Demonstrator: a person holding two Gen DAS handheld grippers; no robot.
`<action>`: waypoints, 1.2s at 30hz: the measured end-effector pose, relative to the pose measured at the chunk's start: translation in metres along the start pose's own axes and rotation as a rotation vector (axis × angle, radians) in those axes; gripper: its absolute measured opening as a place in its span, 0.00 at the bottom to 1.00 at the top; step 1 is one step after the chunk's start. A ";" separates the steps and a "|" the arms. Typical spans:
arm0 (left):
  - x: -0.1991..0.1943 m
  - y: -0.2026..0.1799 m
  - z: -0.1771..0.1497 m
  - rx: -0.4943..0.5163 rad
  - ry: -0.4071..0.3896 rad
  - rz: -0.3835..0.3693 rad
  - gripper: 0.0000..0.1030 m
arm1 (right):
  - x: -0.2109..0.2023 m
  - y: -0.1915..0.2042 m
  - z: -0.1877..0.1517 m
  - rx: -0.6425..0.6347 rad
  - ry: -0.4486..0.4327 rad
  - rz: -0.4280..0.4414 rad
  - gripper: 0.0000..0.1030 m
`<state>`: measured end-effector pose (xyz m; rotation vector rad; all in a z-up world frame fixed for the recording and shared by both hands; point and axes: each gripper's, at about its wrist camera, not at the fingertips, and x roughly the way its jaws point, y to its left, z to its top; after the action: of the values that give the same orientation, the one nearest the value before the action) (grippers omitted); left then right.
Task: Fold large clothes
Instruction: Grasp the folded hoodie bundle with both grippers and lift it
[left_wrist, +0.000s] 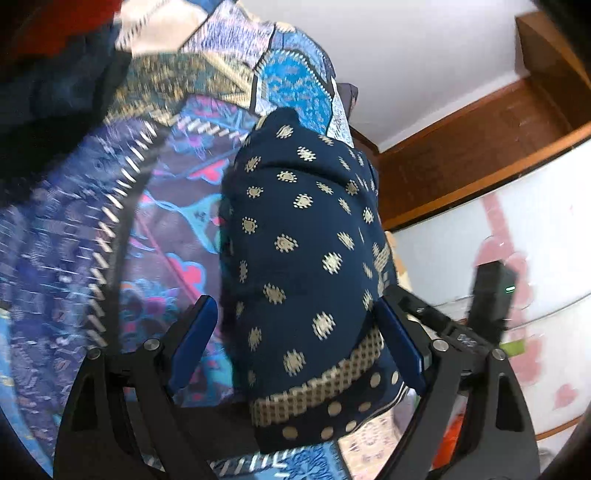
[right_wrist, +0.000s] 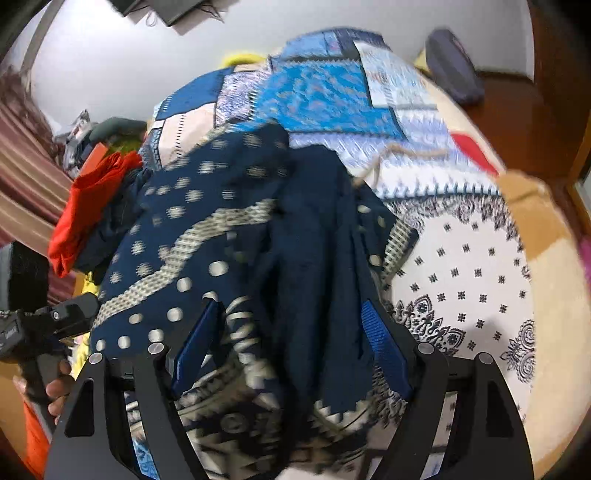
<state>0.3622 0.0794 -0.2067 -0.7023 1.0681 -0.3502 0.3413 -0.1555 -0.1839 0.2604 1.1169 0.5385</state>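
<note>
A navy garment (left_wrist: 295, 221) with gold motifs and a checked gold band lies bunched on the bed. In the left wrist view it fills the space between the blue pads of my left gripper (left_wrist: 295, 301). The right pad is at the cloth's edge and the left pad stands apart from it, so the jaws are open. In the right wrist view the same garment (right_wrist: 207, 236) is crumpled, with its plain navy inside showing. My right gripper (right_wrist: 290, 306) is over it with the jaws wide open and cloth lying loose between the pads.
The bed has a blue patchwork bedspread (right_wrist: 325, 88) and a white printed sheet (right_wrist: 461, 277). A red cloth (right_wrist: 88, 206) and other clothes are piled at the left. A dark pillow (right_wrist: 450, 70) lies at the far end. A wooden frame (left_wrist: 461, 158) borders the bed.
</note>
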 end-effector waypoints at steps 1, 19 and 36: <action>0.005 0.002 0.002 -0.007 0.014 -0.021 0.85 | 0.004 -0.009 0.000 0.024 0.017 0.048 0.77; 0.060 -0.002 0.014 -0.030 0.075 -0.087 0.90 | 0.044 -0.026 0.011 0.103 0.105 0.230 0.91; -0.053 -0.085 0.036 0.167 -0.055 0.001 0.74 | -0.020 0.074 0.042 0.000 0.023 0.332 0.28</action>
<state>0.3751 0.0605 -0.1026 -0.5593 0.9748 -0.4117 0.3521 -0.1007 -0.1165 0.4450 1.1023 0.8369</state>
